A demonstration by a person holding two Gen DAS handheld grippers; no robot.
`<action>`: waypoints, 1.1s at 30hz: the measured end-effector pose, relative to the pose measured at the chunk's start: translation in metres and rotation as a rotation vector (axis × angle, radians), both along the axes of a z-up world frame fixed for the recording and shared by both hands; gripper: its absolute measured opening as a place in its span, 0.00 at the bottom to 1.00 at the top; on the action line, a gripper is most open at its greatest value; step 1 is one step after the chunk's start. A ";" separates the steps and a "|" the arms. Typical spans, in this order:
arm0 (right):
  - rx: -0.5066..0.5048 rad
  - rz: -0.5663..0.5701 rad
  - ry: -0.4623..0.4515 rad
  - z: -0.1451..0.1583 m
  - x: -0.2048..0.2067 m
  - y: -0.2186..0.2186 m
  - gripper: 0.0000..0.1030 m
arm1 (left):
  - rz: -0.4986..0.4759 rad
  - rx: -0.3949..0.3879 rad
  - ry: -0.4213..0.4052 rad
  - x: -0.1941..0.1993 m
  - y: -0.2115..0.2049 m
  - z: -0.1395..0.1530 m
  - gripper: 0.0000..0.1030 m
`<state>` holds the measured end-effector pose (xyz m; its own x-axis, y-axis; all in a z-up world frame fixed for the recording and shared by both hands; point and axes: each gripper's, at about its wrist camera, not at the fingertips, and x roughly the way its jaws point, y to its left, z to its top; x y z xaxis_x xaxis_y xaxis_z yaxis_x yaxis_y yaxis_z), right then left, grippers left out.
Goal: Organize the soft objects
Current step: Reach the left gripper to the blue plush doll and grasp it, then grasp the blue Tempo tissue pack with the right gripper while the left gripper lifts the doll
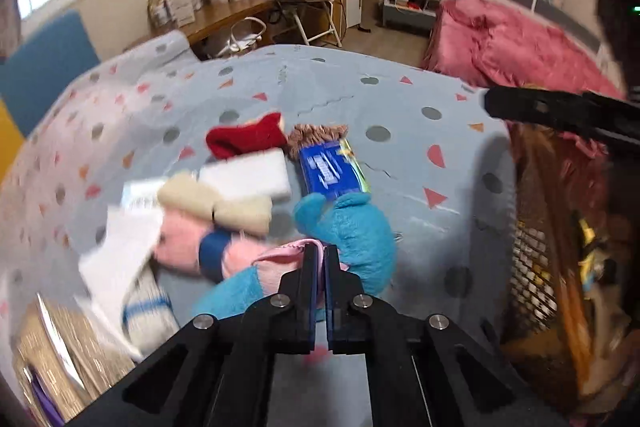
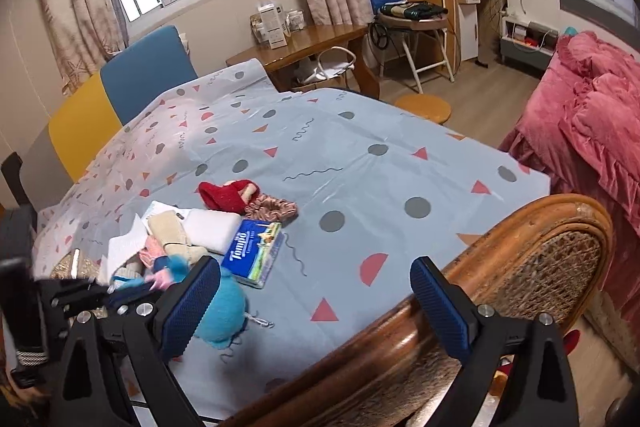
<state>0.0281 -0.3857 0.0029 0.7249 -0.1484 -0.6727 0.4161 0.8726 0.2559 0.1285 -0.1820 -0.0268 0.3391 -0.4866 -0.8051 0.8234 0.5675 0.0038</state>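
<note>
Left wrist view: The left gripper [image 1: 320,255] has its two fingers pressed together, pinching the edge of a pink cloth [image 1: 280,261] at the near side of the pile. No earlier picture shows how they came to that position. The pile lies on a pale blue tablecloth [image 1: 400,99] printed with grey dots and red triangles. A blue plush toy [image 1: 356,227] sits just right of the fingertips, touching the pink cloth. Beyond it lies a blue tissue pack [image 1: 332,171], and at its far end a brown scrunchie [image 1: 316,137]. Left of the scrunchie lies a red knitted item [image 1: 244,139]. A white foam block [image 1: 248,175] lies near of the red item, with a cream fuzzy item [image 1: 216,203] against its near-left edge. White paper [image 1: 124,251] lies at the left of the pile. The picture is blurred on the left side. At far right, one dark finger of the right gripper [image 1: 552,111] enters the view.

Right wrist view: The right gripper [image 2: 316,301] has its fingers spread wide, with nothing between them; it hangs over the near table edge. The left finger pad overlaps the blue plush toy [image 2: 226,311] in this view; contact cannot be determined. A wicker chair back [image 2: 552,267] stands at the near right, against the table edge. The tissue pack [image 2: 254,253], foam block [image 2: 208,227], red item [image 2: 224,195] and scrunchie [image 2: 272,209] lie left of centre. The left gripper [image 2: 116,297] appears blurred at near left.
</note>
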 end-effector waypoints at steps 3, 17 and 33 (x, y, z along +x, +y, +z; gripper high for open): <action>0.015 0.004 0.005 -0.001 0.003 0.003 0.95 | -0.012 -0.015 0.047 -0.019 0.014 -0.003 0.03; -0.002 0.043 0.020 0.001 0.002 0.020 0.95 | 0.057 0.009 0.035 -0.049 0.054 -0.009 0.54; 0.111 0.142 0.107 -0.002 0.046 0.012 0.95 | 0.069 0.051 0.095 -0.025 0.032 -0.059 0.27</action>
<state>0.0736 -0.3737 0.0008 0.6565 0.0292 -0.7538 0.3213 0.8932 0.3145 0.1030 -0.1500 -0.0859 0.2909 -0.4221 -0.8586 0.7806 0.6236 -0.0421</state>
